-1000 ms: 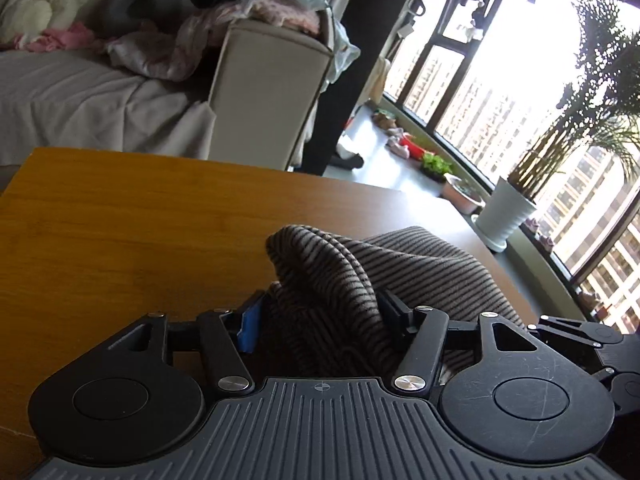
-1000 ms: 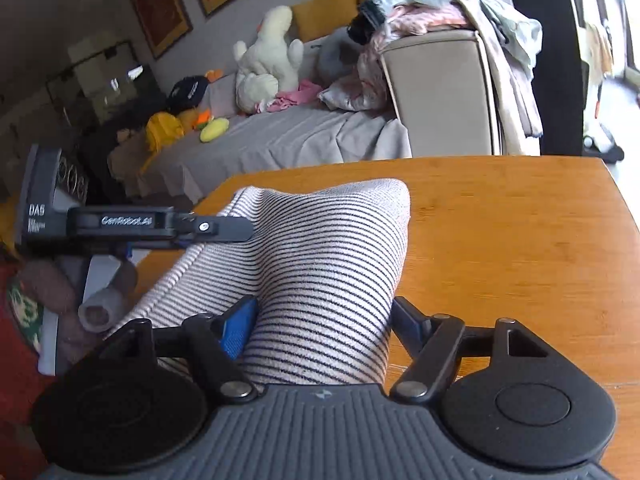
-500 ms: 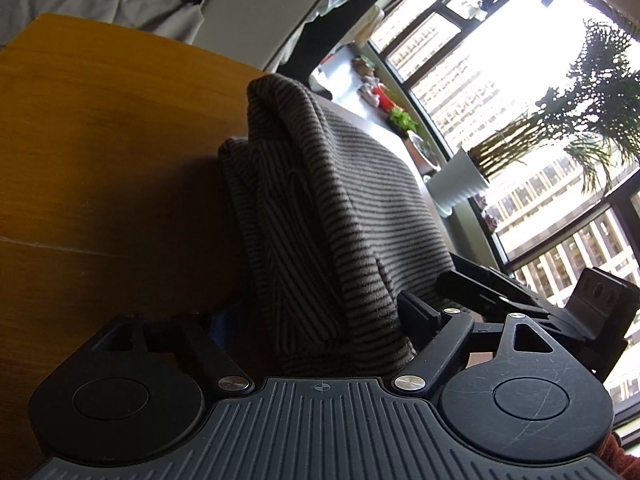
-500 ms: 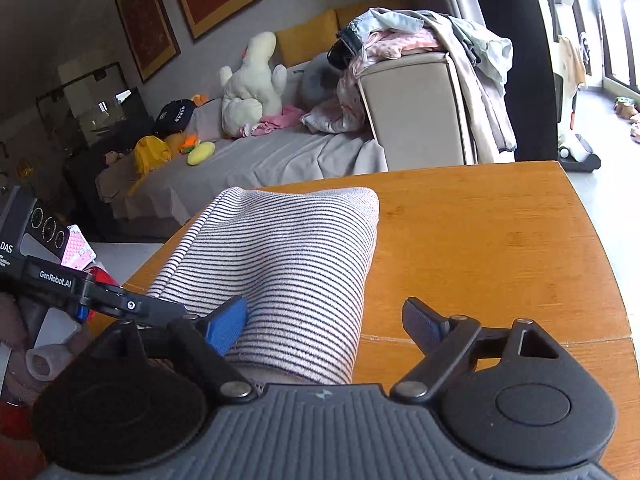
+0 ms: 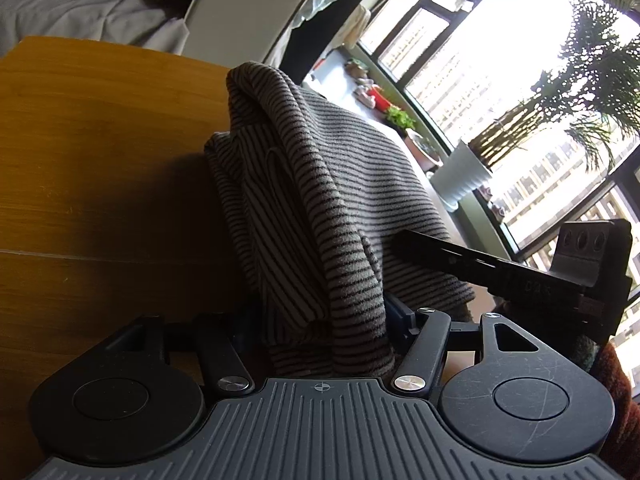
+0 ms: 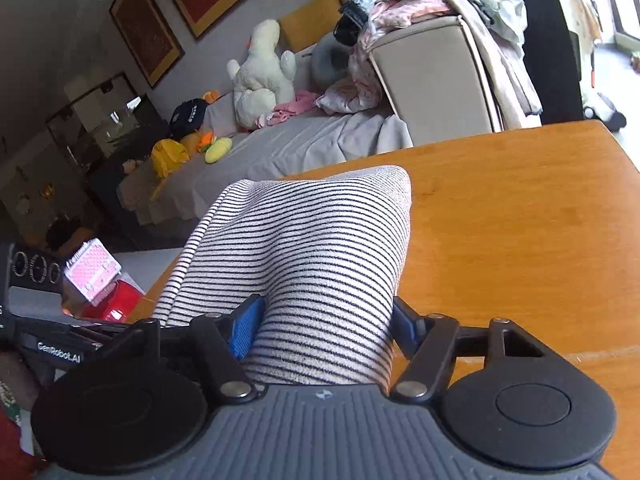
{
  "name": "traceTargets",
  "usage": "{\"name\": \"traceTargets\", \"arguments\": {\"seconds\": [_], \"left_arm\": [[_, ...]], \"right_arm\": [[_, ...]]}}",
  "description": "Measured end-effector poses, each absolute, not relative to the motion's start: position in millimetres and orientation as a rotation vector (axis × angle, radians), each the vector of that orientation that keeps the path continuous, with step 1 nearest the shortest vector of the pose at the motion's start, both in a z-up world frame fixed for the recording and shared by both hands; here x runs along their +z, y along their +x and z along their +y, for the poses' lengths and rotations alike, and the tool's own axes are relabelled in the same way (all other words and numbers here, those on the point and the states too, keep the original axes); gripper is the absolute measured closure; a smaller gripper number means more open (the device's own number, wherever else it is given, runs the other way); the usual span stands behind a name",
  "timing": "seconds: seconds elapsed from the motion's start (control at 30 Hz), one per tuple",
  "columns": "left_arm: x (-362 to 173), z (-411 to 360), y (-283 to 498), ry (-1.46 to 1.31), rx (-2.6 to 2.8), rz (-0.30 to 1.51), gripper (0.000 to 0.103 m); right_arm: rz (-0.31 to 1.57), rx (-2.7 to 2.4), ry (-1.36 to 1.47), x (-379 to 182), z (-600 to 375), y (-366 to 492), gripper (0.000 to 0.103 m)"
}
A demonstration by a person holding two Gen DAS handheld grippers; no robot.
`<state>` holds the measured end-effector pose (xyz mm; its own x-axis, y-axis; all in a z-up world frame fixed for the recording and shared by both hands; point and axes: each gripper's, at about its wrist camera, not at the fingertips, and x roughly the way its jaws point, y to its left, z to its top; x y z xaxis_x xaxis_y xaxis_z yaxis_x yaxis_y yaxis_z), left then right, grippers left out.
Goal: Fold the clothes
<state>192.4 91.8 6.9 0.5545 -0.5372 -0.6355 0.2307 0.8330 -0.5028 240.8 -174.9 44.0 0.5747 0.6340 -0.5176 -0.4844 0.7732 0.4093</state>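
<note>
A folded striped garment (image 6: 320, 240), white with thin dark stripes, lies on the wooden table (image 6: 520, 220). In the left wrist view the striped garment (image 5: 320, 184) looks grey-brown in shadow and bunches up between the fingers. My left gripper (image 5: 320, 316) is closing, and its pads press a thick fold of the cloth. My right gripper (image 6: 326, 324) is closing too, its blue pads (image 6: 248, 328) squeezing the other end of the roll. The right tool's black body (image 5: 520, 276) reaches over the cloth from the right.
A beige armchair (image 6: 432, 80) heaped with clothes stands beyond the table's far edge. A grey sofa with a white plush toy (image 6: 260, 76) lies to its left. A potted palm (image 5: 464, 176) stands by the big windows. A red box (image 6: 108, 304) sits below the table's left edge.
Half a second ago both pairs of jaws stood wider, the right one clear of the cloth on one side. Now both press the garment again. The left view has swung towards the window.
</note>
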Motion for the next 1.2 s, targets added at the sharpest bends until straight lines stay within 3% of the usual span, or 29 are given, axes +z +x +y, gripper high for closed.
{"name": "traceTargets", "arguments": {"seconds": [0.4,0.7,1.0,1.2], "left_arm": [[7.5,166.6,209.7,-0.400,-0.208,0.724,0.033],[0.6,172.4,210.1,-0.392,-0.187,0.633,0.031],[-1.1,172.5,211.8,-0.383,-0.198,0.618,0.029],[-2.5,168.8,210.5,-0.363,-0.187,0.606,0.026]], "right_arm": [[0.679,0.779,0.232,29.9,-72.7,325.0,0.029],[0.716,0.794,0.244,25.8,-68.8,345.0,0.020],[0.713,0.792,0.246,25.7,-66.1,343.1,0.018],[0.699,0.753,0.271,25.1,-74.5,337.4,0.010]]}}
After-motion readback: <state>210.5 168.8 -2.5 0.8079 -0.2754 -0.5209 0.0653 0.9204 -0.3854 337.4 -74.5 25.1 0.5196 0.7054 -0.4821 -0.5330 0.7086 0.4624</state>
